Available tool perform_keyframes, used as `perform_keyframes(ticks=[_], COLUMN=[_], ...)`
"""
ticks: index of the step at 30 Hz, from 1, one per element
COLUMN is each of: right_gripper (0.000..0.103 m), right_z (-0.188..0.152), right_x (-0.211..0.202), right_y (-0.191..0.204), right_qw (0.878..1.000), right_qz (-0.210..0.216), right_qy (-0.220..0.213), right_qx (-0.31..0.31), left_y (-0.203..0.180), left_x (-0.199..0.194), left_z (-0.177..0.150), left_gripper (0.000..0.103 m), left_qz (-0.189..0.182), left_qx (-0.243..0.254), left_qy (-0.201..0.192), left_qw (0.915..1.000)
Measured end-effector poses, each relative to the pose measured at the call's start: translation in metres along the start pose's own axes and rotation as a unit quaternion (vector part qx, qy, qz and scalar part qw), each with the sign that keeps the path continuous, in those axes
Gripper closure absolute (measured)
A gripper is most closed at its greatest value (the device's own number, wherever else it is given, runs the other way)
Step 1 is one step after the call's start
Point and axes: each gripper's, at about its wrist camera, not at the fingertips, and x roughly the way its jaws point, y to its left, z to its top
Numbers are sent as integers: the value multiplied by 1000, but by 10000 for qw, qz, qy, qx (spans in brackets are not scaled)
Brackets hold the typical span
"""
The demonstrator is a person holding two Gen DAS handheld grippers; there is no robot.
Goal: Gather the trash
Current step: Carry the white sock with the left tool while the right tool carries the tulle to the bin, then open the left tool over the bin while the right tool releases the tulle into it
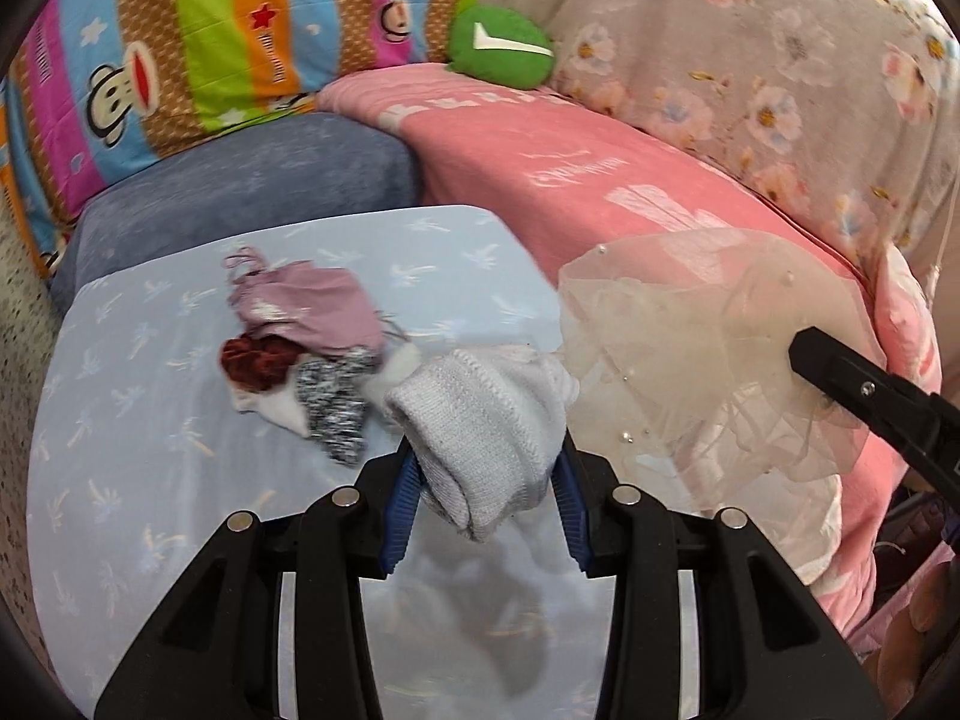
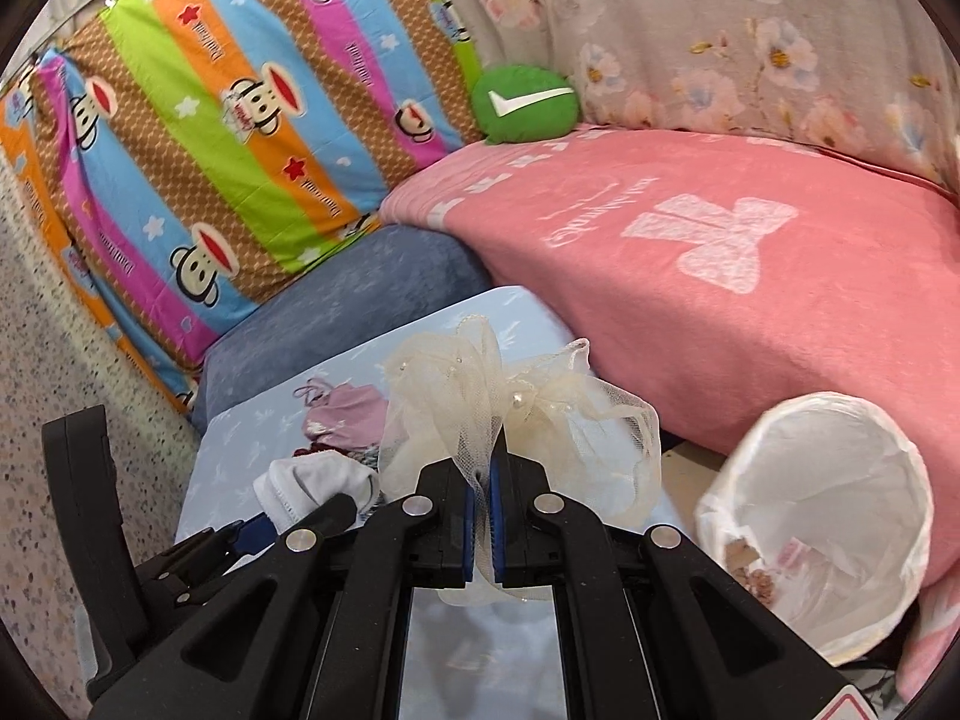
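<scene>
My left gripper [image 1: 486, 468] is shut on a white knitted sock [image 1: 480, 420] and holds it above the light blue table [image 1: 150, 480]. My right gripper [image 2: 480, 480] is shut on a cream tulle bow with pearls [image 2: 516, 402], lifted over the table's right side; the bow also shows in the left wrist view [image 1: 690, 360]. A pile of small cloth items lies on the table: a mauve piece [image 1: 312, 306], a dark red scrunchie [image 1: 258, 363], a black-and-white speckled piece [image 1: 336, 408]. A white-lined trash bin [image 2: 828, 516] stands to the right, with scraps inside.
A pink blanket [image 2: 720, 276] covers the sofa behind the table and bin. A blue cushion [image 1: 252, 180], a striped monkey-print pillow [image 2: 210, 120] and a green round plush [image 2: 525, 102] lie behind. Speckled floor [image 2: 60, 420] is at the left.
</scene>
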Motion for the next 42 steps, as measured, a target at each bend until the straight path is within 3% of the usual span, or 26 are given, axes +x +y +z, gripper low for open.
perform_keyframes(ticks=[14, 23, 25, 26, 29, 42], right_gripper=[99, 98, 93, 92, 92, 86], right_z=[-12, -22, -23, -24, -24, -25], right_x=[-58, -75, -77, -78, -78, -69], right_y=[-135, -190, -196, -199, -205, -204], right_qw=[9938, 9881, 9871, 9865, 9861, 9872], right_qz=[-772, -1082, -1121, -1148, -1153, -1112], right_qy=[-261, -251, -248, -262, -245, -151], right_qx=[756, 1068, 1117, 1141, 1172, 1137], left_y=[-133, -194, -203, -206, -211, -203], left_x=[23, 40, 43, 44, 44, 51], left_z=[-18, -33, -34, -34, -33, -31], left_gripper=[64, 58, 52, 43, 27, 25], left_qz=[-792, -1103, -1098, -1077, -1053, -756], left_qx=[1047, 1480, 1543, 1552, 1512, 1347], left_qy=[312, 576, 572, 561, 470, 460], left_qw=[9909, 9811, 9802, 9804, 9818, 9869])
